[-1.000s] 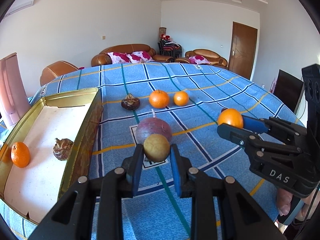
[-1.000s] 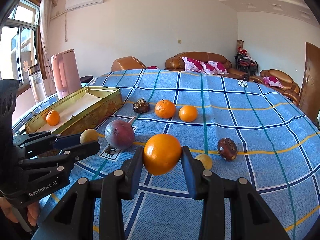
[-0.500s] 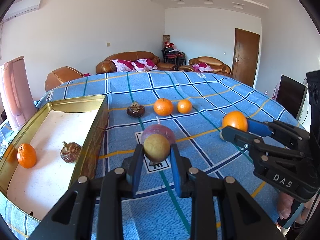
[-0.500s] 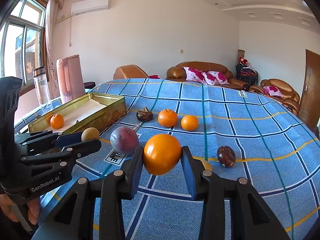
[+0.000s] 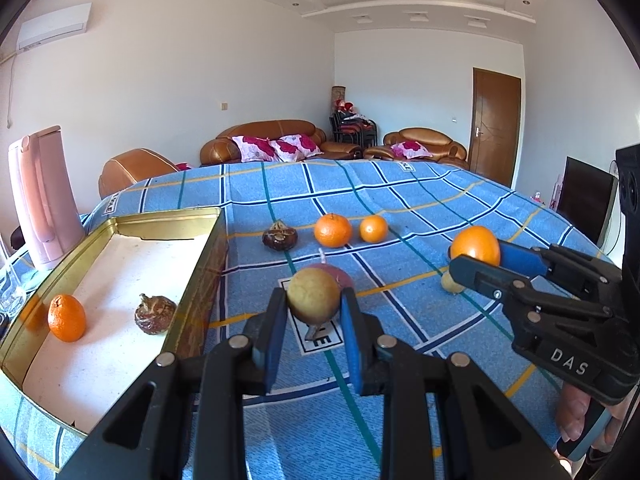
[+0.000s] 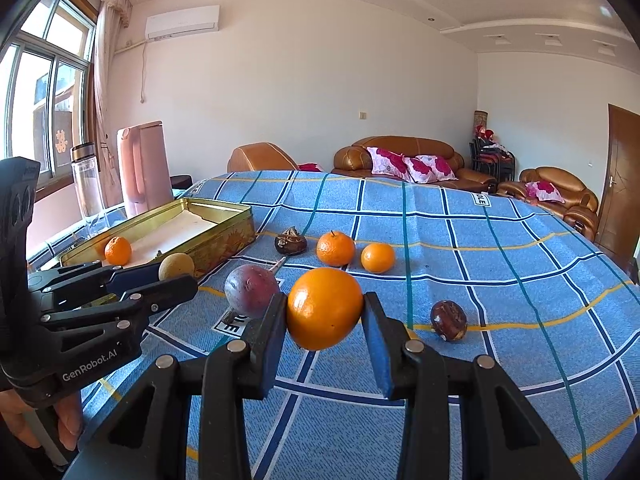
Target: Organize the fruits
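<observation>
1. The bench (image 5: 420,208), under blue checked cloth, carries a gold tin (image 5: 192,264) at left; one mandarin (image 5: 66,317) lies inside it.
2. Right tongs (image 6: 325,312) are clamped on a large orange (image 6: 325,307), held clear of the cloth; side reads "DAS".
3. Left tongs (image 5: 313,304) are clamped on a yellow-brown fruit (image 5: 313,295), just right of the tin; side reads "GenRobot.AI".
</observation>
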The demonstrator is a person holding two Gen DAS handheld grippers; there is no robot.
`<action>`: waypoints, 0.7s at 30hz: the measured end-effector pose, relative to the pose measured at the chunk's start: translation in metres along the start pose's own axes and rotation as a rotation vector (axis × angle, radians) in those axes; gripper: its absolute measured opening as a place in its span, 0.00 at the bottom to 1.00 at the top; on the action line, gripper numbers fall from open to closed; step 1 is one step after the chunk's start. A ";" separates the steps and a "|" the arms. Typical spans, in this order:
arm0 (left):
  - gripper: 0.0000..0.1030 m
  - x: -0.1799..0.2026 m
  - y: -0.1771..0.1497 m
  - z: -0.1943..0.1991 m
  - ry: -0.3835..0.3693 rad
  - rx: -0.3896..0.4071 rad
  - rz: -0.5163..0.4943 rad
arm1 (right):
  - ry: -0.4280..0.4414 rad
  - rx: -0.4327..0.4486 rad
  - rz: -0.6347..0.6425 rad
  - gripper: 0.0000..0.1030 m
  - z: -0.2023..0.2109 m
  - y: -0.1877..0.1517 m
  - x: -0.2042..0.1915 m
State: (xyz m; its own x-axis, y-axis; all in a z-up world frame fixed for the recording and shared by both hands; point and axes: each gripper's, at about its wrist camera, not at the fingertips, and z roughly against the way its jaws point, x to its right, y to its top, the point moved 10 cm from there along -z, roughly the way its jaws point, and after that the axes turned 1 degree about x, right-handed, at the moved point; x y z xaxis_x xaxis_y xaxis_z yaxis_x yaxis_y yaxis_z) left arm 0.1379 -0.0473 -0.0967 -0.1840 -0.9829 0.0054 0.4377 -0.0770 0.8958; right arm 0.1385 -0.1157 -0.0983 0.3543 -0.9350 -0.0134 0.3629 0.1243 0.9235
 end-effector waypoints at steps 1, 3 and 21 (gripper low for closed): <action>0.27 0.001 0.000 0.001 0.001 0.004 -0.002 | 0.001 0.004 0.001 0.39 0.001 0.000 0.000; 0.27 0.001 0.001 0.002 0.006 0.012 -0.005 | 0.002 0.011 0.003 0.39 0.002 0.001 0.000; 0.27 0.003 0.005 0.012 0.021 0.063 -0.025 | 0.010 0.070 0.029 0.39 0.013 0.004 -0.006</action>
State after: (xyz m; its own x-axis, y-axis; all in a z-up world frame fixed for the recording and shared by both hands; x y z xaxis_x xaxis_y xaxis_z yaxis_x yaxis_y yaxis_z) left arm 0.1290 -0.0488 -0.0865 -0.1751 -0.9842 -0.0257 0.3768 -0.0911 0.9218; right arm 0.1270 -0.1133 -0.0894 0.3729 -0.9278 0.0106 0.2910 0.1278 0.9481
